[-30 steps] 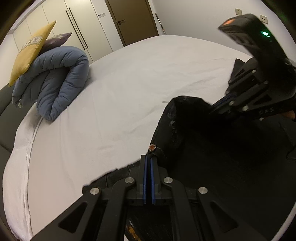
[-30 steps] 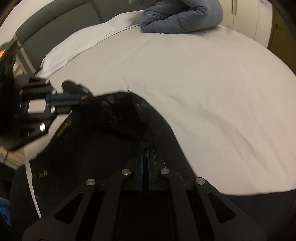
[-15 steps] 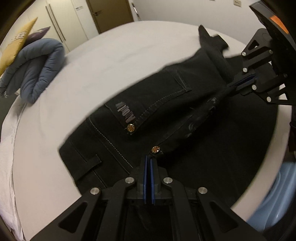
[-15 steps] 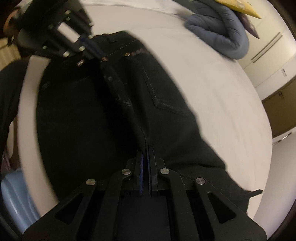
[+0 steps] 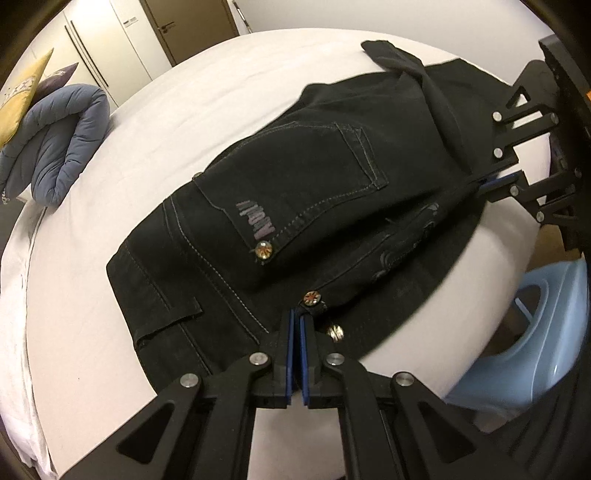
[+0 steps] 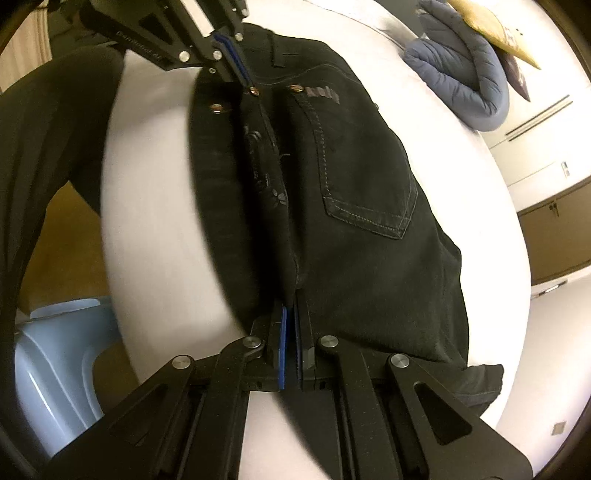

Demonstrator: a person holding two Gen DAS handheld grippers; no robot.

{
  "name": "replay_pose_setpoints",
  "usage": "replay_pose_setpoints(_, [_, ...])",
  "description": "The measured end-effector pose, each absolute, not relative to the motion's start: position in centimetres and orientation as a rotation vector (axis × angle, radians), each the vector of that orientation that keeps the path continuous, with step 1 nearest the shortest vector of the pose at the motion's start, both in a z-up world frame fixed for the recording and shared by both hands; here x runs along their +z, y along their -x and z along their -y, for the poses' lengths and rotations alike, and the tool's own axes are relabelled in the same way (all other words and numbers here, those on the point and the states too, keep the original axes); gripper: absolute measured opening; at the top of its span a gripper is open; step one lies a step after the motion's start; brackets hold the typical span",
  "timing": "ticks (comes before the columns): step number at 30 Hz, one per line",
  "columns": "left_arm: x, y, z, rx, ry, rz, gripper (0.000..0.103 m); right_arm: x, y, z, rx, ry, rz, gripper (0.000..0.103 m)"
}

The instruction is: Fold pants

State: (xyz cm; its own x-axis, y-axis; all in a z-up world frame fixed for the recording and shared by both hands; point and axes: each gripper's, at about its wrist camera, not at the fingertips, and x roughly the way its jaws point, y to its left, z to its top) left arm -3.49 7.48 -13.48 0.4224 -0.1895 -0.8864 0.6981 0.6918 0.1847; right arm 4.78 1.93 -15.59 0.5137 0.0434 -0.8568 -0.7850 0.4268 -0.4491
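A rolled blue duvet (image 5: 55,155) lies on the white bed (image 5: 155,118), a pale-blue stool (image 5: 535,339) beside it.

Pants (image 5: 295,206) on bed (image 5: 155,122), near edge

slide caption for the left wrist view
Both grippers, left and right, pinch black pants on a white bed.

Wide bed under a smooth white sheet (image 5: 155,122). Rolled grey-blue quilted duvet (image 5: 55,147) near the far edge, with a mustard-yellow cushion (image 5: 18,99) and a dark purple pillow (image 5: 55,79) leaning on it. Behind, tall white wardrobe doors with long dark handles (image 5: 96,48), a brown wooden door (image 5: 188,26), pale walls. Light-blue plastic stool (image 5: 528,332) beside the bed.
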Motion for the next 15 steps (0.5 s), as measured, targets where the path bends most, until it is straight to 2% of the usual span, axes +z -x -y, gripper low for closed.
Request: replay_pose_setpoints(15, [-14.5,3.7,-8.5,-0.606,-0.589,-1.01,0.003,-17.1,-2.3,-2.6,0.607,0.997,-0.905,0.002])
